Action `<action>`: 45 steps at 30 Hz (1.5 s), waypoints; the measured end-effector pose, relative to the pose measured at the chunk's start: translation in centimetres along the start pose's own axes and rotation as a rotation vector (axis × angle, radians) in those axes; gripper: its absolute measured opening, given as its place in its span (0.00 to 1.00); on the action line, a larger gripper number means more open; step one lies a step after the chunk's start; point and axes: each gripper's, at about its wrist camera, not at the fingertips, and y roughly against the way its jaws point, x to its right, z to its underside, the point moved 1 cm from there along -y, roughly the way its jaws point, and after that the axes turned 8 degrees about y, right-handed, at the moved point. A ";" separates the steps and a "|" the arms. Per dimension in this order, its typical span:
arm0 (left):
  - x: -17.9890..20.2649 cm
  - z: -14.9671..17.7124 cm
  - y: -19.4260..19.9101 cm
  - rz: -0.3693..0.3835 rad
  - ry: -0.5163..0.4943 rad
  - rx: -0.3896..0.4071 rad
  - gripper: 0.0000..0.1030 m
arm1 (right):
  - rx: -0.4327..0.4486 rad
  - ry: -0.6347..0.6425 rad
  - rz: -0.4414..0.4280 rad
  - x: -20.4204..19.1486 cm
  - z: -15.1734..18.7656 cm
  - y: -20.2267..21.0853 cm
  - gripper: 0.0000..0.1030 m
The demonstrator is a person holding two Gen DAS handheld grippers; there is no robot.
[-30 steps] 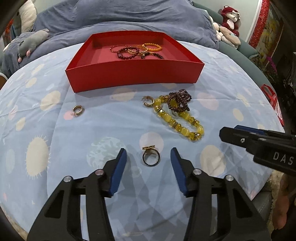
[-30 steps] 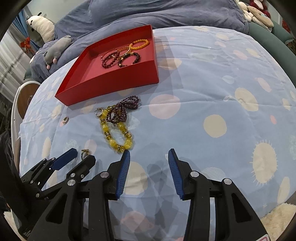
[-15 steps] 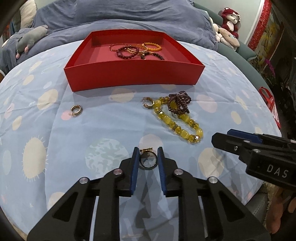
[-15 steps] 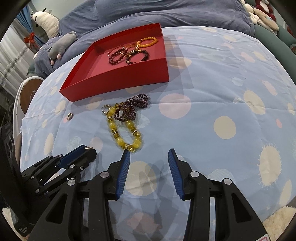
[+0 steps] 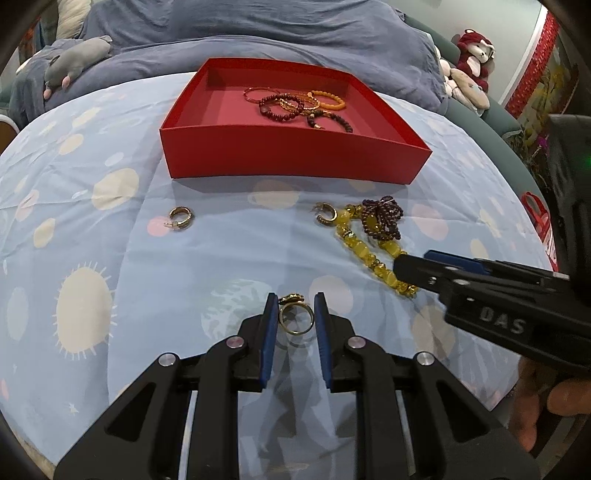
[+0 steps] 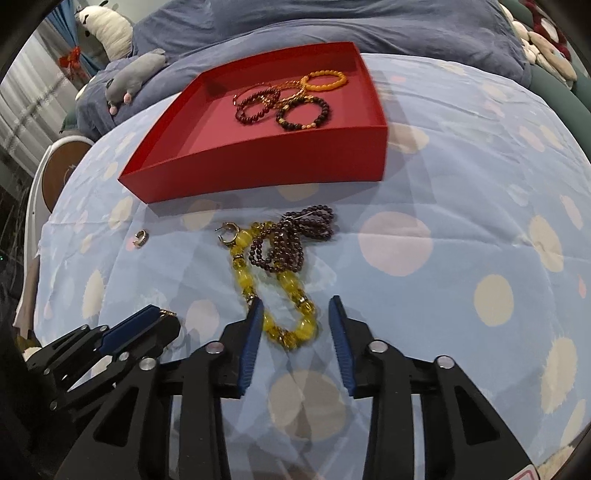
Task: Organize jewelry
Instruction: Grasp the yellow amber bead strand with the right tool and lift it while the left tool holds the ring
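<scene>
Several bracelets lie in the far red tray [image 5: 295, 158], while the left gripper [image 5: 295, 325] pinches the near ring [image 5: 296, 319], the right gripper's [image 6: 295, 332] jaws, just narrowing, straddle the yellow bracelet [image 6: 284, 299], and two earrings wait.

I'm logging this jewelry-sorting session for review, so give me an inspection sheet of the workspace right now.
Surface: blue spotted cloth, wrinkled.
Job's things: red tray holding several bracelets; gold ring; yellow bead bracelet under a dark purple bead strand; two gold hoop earrings on the cloth.
Clutter: nothing seen.
Grippers: left gripper shut on the ring; right gripper closing, astride the yellow bracelet, pads clear.
Cables: nothing seen.
Surroundings: blue duvet, plush toys.
</scene>
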 end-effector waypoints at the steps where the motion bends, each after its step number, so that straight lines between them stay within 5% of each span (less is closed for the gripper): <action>1: 0.0 0.0 0.0 0.001 0.002 -0.002 0.19 | 0.008 0.002 -0.002 -0.1 -0.1 -0.1 0.31; 10: -0.2 0.0 -0.2 0.005 0.007 -0.007 0.19 | -0.003 0.021 -0.013 -0.4 -0.5 -1.0 0.09; 27: -0.5 -0.7 1.0 0.012 0.010 0.014 0.19 | 0.073 -0.042 -0.190 -1.0 -0.6 4.2 0.08; 45: -1.3 -4.7 4.0 0.035 0.036 0.084 0.18 | 0.221 -0.010 -0.145 -0.2 -5.4 9.3 0.08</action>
